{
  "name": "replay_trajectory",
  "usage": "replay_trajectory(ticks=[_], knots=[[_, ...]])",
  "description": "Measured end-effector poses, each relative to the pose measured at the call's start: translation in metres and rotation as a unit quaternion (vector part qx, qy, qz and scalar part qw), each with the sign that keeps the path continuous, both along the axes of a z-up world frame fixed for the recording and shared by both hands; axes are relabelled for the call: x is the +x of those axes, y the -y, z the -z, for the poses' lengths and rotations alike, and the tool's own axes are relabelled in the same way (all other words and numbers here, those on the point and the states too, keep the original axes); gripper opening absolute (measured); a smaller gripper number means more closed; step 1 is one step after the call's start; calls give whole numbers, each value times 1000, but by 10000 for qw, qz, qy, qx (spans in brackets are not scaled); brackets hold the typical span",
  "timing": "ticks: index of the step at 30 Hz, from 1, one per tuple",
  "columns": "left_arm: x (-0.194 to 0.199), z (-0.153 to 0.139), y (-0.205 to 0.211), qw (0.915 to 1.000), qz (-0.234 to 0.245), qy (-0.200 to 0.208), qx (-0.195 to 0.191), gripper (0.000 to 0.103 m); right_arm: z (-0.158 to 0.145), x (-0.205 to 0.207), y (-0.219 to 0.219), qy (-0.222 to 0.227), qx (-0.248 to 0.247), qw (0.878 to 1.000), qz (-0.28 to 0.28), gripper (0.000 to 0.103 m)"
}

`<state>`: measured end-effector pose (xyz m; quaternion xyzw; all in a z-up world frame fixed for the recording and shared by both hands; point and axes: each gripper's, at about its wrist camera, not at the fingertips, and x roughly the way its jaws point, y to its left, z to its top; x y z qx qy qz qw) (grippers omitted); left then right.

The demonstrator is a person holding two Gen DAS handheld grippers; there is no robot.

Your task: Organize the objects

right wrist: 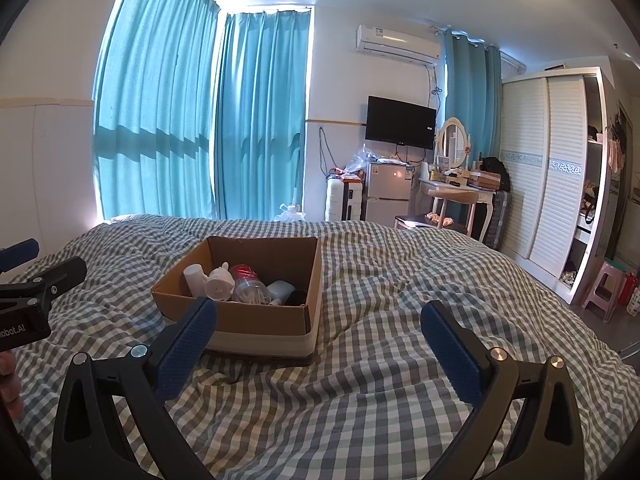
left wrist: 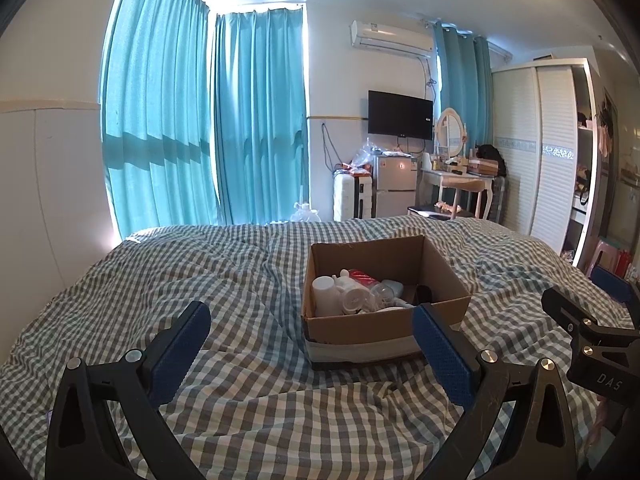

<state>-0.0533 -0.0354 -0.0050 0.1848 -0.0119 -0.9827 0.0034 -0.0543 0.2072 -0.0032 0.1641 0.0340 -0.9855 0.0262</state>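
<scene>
The left gripper (left wrist: 312, 326) hangs over the bed with its 2 blue padded fingers (left wrist: 180, 350) spread wide apart. Nothing is between them but the bed cover. The grey and white checked bed cover (left wrist: 160, 280) is soft and wrinkled and fills the low part of both views.

A bit to the right, the open brown cardboard box (left wrist: 384, 324) sits on the bed cover. It has a pale band of tape around its bottom. In the left wrist view, the right finger of the left gripper stands in front of the box's near corner; I cannot tell if it touches the box. Inside the box is a small pile of things. There is a white plastic bottle (left wrist: 324, 294) on the left, a clear jar with a red lid (right wrist: 250, 280) in the middle, and a small pale blue tub (right wrist: 281, 290) to the right. A dark thing lies in the far right corner, too dim to name.

The right gripper (right wrist: 318, 318) hangs to the right of the box, and its fingers are wide apart too, holding nothing. In its own view the box is on the left, behind its left finger.

Far behind the bed hang long blue curtains (left wrist: 160, 120), and a black flat TV (left wrist: 400, 114) is on the wall.
</scene>
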Motion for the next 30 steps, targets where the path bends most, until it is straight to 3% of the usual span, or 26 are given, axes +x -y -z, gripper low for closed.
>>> replay_trajectory(ticks=[30], knots=[[-2,2,-2,10000,36,51,19,103,5,-1,3,69,-16,10000,-19,102]])
